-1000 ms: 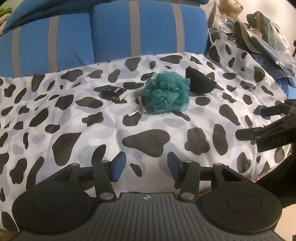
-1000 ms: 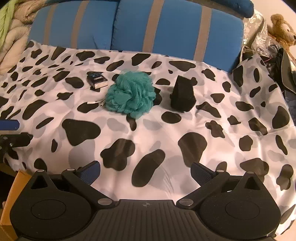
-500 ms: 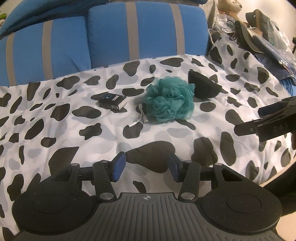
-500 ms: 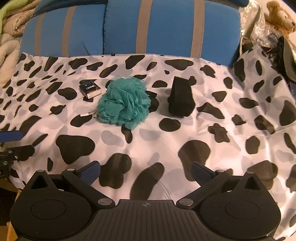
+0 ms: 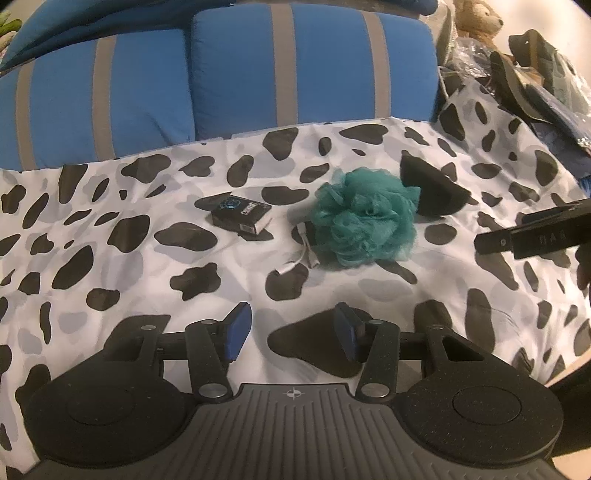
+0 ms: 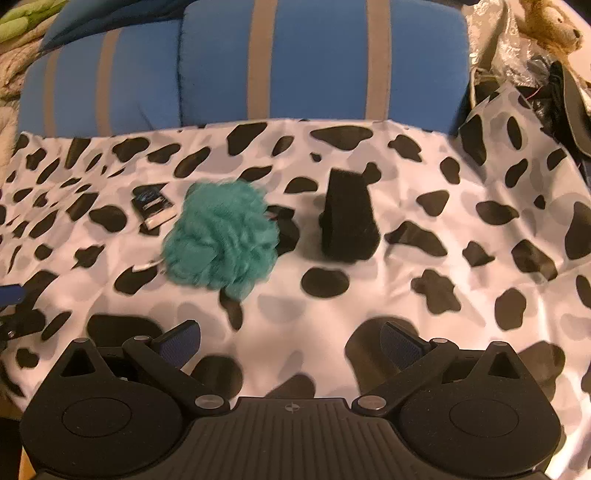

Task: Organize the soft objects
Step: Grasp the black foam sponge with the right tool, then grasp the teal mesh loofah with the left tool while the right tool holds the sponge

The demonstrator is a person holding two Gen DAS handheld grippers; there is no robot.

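A teal mesh bath pouf (image 5: 364, 218) (image 6: 221, 240) lies on the cow-print sheet (image 5: 110, 280) (image 6: 406, 295). Just right of it sits a black foam sponge (image 5: 430, 188) (image 6: 349, 218). My left gripper (image 5: 291, 332) hovers over the sheet in front of the pouf, open, with nothing between its blue pads. My right gripper (image 6: 290, 343) stands wide open and empty, short of the pouf and the sponge. Its fingers (image 5: 535, 234) show at the right edge of the left wrist view.
A small dark box (image 5: 240, 216) (image 6: 153, 205) and a white cable adapter (image 5: 306, 254) lie left of the pouf. Blue striped cushions (image 5: 295, 66) (image 6: 314, 62) back the sheet. Dark clutter (image 5: 535, 81) and a plush toy (image 6: 550, 22) pile up at the right.
Both grippers have moved forward toward the pouf and sponge, which now look larger and nearer. Neither gripper's opening has changed. The right gripper has rolled slightly.
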